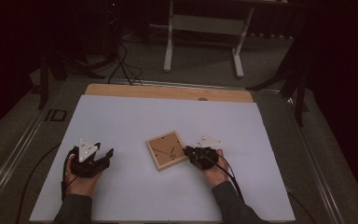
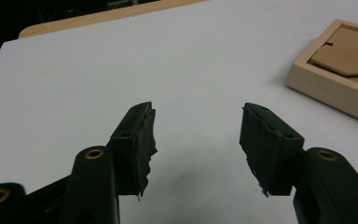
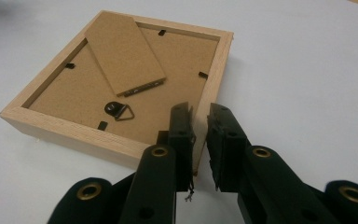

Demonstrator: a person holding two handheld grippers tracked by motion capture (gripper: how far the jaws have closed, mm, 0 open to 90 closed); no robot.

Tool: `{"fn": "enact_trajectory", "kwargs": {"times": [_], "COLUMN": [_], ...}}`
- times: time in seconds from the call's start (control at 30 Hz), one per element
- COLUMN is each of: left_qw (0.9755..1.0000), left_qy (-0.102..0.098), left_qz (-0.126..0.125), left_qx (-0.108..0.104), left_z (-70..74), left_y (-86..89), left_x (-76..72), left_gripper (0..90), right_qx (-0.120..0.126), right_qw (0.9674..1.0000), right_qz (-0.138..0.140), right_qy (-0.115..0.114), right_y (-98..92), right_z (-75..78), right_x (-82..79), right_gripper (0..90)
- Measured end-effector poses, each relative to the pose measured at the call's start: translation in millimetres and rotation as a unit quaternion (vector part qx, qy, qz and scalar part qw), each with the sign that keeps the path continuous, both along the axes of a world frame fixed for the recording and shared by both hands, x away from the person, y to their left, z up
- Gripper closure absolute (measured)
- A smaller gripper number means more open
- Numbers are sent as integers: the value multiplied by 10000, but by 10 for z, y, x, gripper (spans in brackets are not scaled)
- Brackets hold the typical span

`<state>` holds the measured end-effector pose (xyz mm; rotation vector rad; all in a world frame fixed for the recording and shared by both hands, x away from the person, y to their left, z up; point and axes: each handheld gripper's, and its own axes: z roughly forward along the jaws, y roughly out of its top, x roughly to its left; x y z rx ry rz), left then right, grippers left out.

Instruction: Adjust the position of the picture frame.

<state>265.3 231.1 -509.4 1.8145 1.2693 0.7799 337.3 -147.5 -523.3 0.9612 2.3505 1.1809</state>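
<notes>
Gripping one side rail of the wooden picture frame [image 3: 116, 88], the right claw [image 3: 199, 122] has its jaws narrowed onto that thin strip of wood. The frame lies back-side up near the middle of the counter [image 1: 135, 121], its fold-out stand [image 3: 123, 52] and hanging ring [image 3: 120, 111] facing up. The left claw [image 2: 196, 135] hovers wide open with nothing between its jaws, toward the counter's left edge and well apart from the frame.

As a judgement, the hold is the weak point: only the pad tips pinch a narrow rail close to a corner, so lifting could let the frame pivot, swing down and slip out. Dragging it instead might skid it across the smooth white surface. With the left claw so far off, nothing steadies the opposite side.
</notes>
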Motion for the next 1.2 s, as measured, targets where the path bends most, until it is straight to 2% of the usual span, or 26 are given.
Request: {"fn": "enact_trajectory", "kwargs": {"times": [0.4, 0.6, 0.83, 1.07, 1.2], "left_qw": [9996, 9988, 9983, 9981, 9979], "left_qy": [51, 137, 177, 183, 182], "left_qz": [-254, -460, -550, -575, -593], "left_qx": [-56, 15, -18, -93, -161], "left_z": [-3, -8, -20, -27, -38], "left_y": [-99, -162, -189, -192, -191], "left_x": [20, 36, 53, 66, 82], "left_gripper": [498, 556, 580, 589, 601], "right_qx": [-80, -118, -164, -222, -148], "right_qw": [9994, 9987, 9972, 9964, 9965], "right_qz": [337, 479, 720, 801, 809], "right_qy": [-60, -84, -148, -179, -133], "right_y": [142, 192, 256, 284, 277], "right_z": [1, 2, 1, 8, 18], "right_x": [-93, -134, -188, -202, -192], "right_gripper": [799, 799, 798, 796, 732]}}
